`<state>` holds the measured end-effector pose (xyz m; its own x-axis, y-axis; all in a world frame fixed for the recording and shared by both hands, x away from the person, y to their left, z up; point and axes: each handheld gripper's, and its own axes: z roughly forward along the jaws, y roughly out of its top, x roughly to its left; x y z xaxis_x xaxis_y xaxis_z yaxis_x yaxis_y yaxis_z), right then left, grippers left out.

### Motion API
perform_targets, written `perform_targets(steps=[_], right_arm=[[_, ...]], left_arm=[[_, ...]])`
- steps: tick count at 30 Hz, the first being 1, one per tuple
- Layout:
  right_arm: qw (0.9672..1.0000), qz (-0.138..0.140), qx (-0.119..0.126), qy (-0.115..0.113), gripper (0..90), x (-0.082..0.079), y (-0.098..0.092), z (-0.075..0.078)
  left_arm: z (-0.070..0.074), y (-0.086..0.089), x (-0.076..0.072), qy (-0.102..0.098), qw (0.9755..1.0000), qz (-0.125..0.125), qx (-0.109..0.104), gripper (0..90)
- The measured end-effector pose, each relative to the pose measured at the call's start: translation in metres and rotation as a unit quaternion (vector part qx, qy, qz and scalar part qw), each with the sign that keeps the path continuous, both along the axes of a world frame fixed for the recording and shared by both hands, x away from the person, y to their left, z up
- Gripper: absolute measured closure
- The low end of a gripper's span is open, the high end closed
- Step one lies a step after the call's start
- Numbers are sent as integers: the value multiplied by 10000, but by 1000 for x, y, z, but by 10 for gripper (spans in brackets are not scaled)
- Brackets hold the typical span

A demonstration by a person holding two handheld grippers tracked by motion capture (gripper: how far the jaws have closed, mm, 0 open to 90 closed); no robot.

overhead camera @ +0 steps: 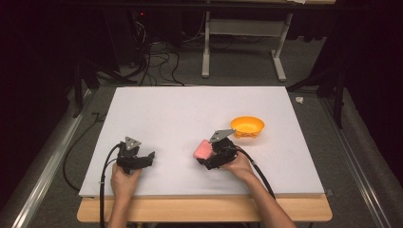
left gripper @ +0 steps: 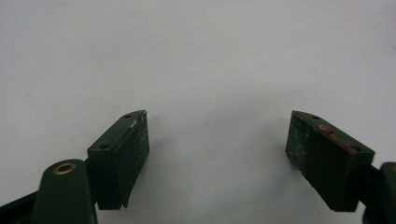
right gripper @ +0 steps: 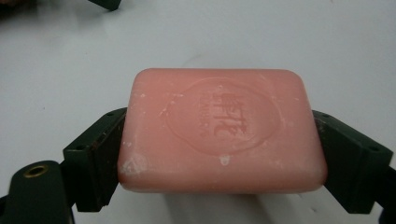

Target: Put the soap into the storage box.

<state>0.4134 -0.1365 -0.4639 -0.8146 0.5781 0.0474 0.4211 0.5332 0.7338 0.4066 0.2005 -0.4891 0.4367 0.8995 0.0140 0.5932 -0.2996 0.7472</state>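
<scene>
My right tongs (right gripper: 219,154) pinching a pink soap bar (right gripper: 219,130) (stamped face up), left tongs (left gripper: 217,154) spread over bare bench (overhead camera: 190,109), orange bowl (overhead camera: 247,126) far right.

This is looking like a lab or a recording room rather than a home. A white board (overhead camera: 190,114) is lying as a plain work surface on a wooden table (overhead camera: 204,210), standing on grey carpet (overhead camera: 237,71). Dark curtains (overhead camera: 370,57) are closing in the sides. Behind the table, loose black cables (overhead camera: 159,61) are trailing across the floor, and the metal legs of another desk (overhead camera: 280,57) are showing. Metal rails (overhead camera: 47,156) are running along the floor beside the table.
</scene>
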Motion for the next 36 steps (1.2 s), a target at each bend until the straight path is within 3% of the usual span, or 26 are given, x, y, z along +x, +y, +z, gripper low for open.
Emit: perform_targets(steps=[8,15,22,36], right_arm=[[9997,-190,107,78,135,-6,-15,5],[9994,-251,192,-102,135,-13,-25,13],[9977,-598,302,-84,135,-21,-41,16],[9942,-1012,339,-116,135,-35,-66,19]], left_arm=[[0,0,0,4,10000,0,-4,219],[0,0,0,-7,10000,2,11,218],[0,0,0,-4,10000,6,8,217],[0,0,0,3,10000,2,5,218]])
